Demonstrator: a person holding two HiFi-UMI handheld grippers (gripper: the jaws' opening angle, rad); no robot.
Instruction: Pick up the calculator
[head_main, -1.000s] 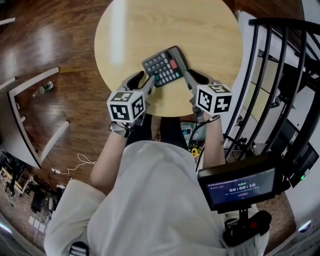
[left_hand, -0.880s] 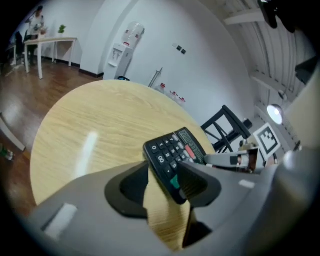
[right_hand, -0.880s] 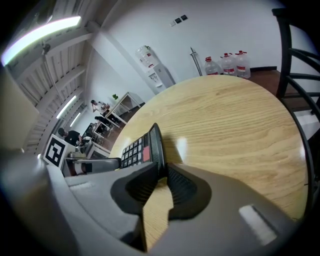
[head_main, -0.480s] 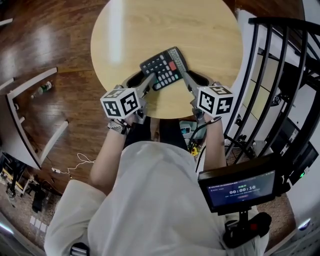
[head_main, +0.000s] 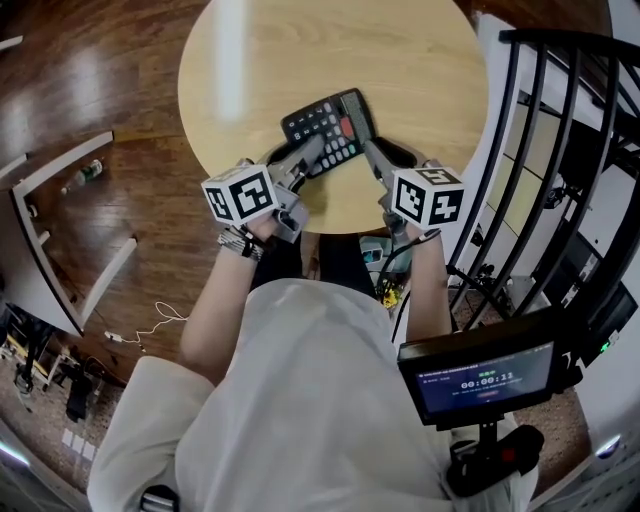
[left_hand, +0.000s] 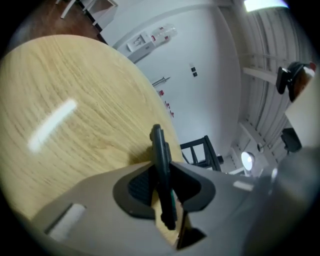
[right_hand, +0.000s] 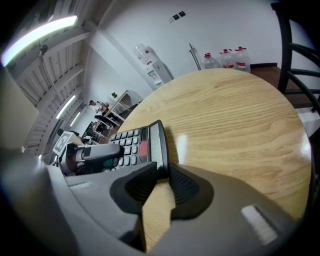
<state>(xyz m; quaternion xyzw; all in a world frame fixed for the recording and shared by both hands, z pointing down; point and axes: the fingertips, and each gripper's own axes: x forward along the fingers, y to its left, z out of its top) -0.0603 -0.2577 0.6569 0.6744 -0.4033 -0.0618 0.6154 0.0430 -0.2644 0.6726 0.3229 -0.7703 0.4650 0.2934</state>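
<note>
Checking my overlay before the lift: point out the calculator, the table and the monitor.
calculator (head_main: 322, 118): head view, on its dark keypad.
table (head_main: 300, 50): head view, on the bare wooden top.
monitor (head_main: 483, 382): head view, on its lit screen.

A black calculator (head_main: 326, 120) with grey, red and green keys lies aslant at upper centre of the head view, near the round wooden bench's (head_main: 400, 60) lower rim.

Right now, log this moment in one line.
left gripper: closing on calculator | right gripper: opening, calculator edge between jaws
</note>
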